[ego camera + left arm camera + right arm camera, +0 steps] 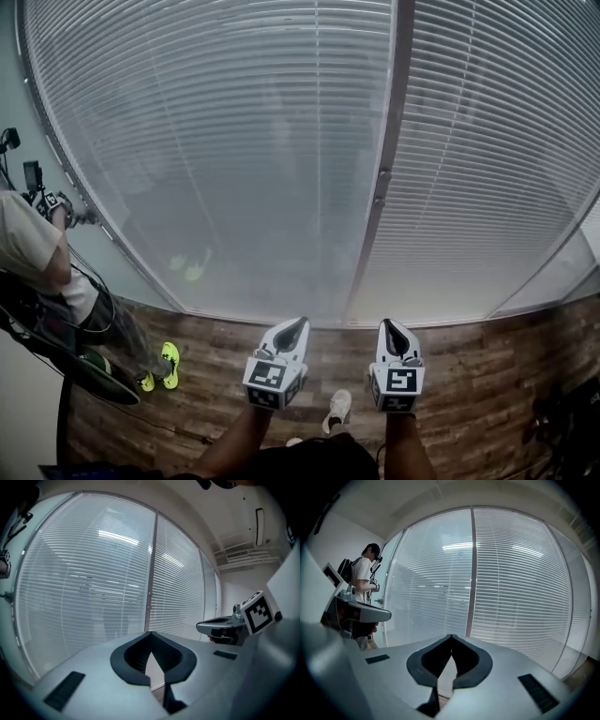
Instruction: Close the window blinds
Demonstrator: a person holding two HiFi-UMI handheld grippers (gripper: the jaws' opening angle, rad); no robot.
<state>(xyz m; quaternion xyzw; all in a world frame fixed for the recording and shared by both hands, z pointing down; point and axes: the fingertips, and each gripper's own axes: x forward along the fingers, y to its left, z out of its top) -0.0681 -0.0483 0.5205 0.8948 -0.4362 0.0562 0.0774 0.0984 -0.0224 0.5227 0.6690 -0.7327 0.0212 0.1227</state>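
Both forearms reach forward at the bottom of the head view, each carrying white plastic tongs with a black-and-white marker cube: the left tongs [298,323] and the right tongs [390,325] sit side by side, near each other and pointing almost level at the window, which reads as an approach with nothing yet reached. Below them is the brown wooden plank floor [469,375], with a second person in a pale shirt [37,253] standing off to the left. The white horizontal-slat window blinds [234,141] fill the wall ahead in two panels split by a grey vertical frame post [380,178]; they hang fully down, well apart from both tools. The left panel looks hazier and more see-through than the right, so its slats probably need turning. No cord or wand can be made out for certain. In the left gripper view the left tongs [150,633] have their tips pressed together on nothing; the right tongs [451,635] are likewise closed and empty, touching nothing.
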